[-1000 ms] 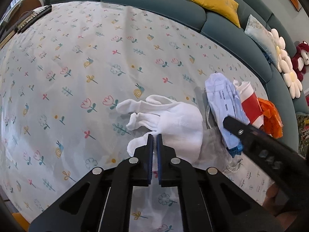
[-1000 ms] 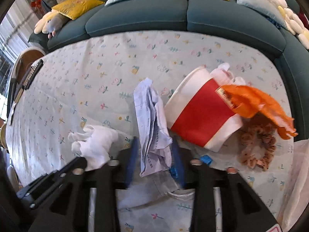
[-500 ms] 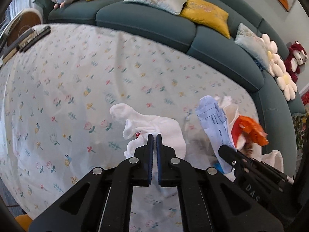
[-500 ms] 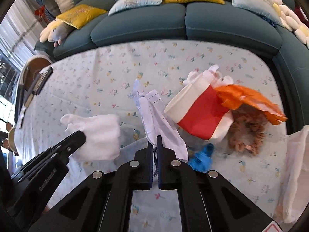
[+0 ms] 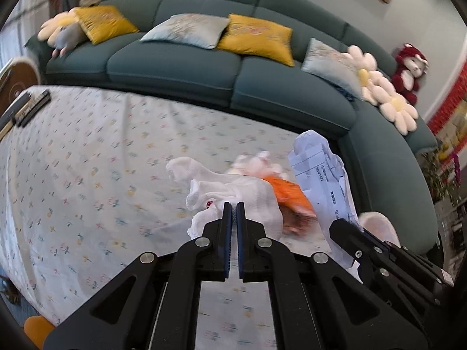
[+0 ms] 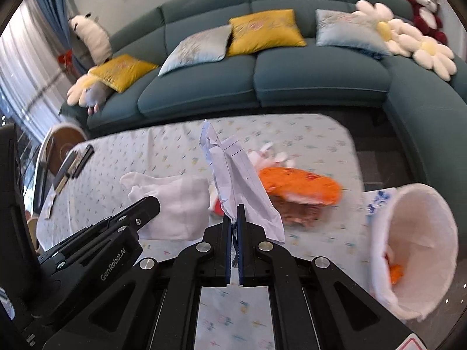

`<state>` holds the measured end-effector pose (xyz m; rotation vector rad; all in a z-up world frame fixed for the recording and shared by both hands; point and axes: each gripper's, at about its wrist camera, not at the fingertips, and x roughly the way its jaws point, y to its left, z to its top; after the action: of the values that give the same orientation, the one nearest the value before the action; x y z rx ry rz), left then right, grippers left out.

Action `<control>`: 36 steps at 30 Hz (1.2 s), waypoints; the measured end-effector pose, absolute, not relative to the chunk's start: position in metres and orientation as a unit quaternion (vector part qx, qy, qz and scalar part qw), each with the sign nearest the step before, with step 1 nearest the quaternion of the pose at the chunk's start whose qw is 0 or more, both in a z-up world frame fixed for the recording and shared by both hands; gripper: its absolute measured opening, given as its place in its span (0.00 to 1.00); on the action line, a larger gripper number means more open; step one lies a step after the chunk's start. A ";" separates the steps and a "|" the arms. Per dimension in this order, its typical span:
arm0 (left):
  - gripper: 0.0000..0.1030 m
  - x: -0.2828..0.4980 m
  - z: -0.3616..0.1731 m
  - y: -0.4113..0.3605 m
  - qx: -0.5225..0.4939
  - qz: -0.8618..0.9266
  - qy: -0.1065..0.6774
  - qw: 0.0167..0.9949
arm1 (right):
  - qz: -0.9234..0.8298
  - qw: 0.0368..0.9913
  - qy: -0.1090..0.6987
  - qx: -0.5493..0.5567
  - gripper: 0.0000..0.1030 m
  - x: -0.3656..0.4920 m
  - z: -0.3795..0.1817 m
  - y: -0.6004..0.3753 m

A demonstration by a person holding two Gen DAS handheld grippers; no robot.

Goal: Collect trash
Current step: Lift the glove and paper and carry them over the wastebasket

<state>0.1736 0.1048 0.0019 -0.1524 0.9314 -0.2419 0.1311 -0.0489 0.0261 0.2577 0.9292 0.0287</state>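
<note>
My left gripper point(image 5: 233, 207) is shut on a white cloth glove point(image 5: 233, 195) and holds it above the floral tablecloth point(image 5: 102, 175). The glove also shows in the right wrist view point(image 6: 178, 204). My right gripper point(image 6: 233, 210) is shut on a crumpled sheet of white paper point(image 6: 236, 180), lifted off the table; the paper shows in the left wrist view point(image 5: 324, 175) to the right of the glove. An orange wrapper point(image 6: 300, 186) lies on the table behind it, over a brownish scrap point(image 6: 300, 213). A white-lined bin point(image 6: 414, 248) stands open at the right.
A teal sofa point(image 6: 262, 81) with yellow and grey cushions curves round the far and right sides of the table. Dark remotes point(image 6: 76, 160) lie at the table's far left, near a round wooden stool point(image 6: 61, 145).
Both grippers have risen from the table with the glove and the paper. The right gripper closed on the paper a second ago. The bin has come into view at right.
</note>
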 end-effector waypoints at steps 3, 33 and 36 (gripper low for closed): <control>0.03 0.160 0.012 0.078 -0.061 -0.135 0.441 0.885 | -0.005 0.891 0.435 0.132 0.03 0.109 0.036 -0.076; 0.03 0.072 0.018 -0.160 0.063 -0.283 0.435 0.853 | -0.161 0.873 0.394 0.237 0.03 -0.030 0.013 -0.299; 0.03 0.072 0.014 -0.174 0.068 -0.289 0.441 0.847 | -0.169 0.869 0.394 0.247 0.03 -0.033 0.007 -0.311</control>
<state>0.0721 -0.1741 0.0138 0.1427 0.9303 -0.6093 -0.0335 -0.3109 0.0067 0.5165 0.8249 -0.3530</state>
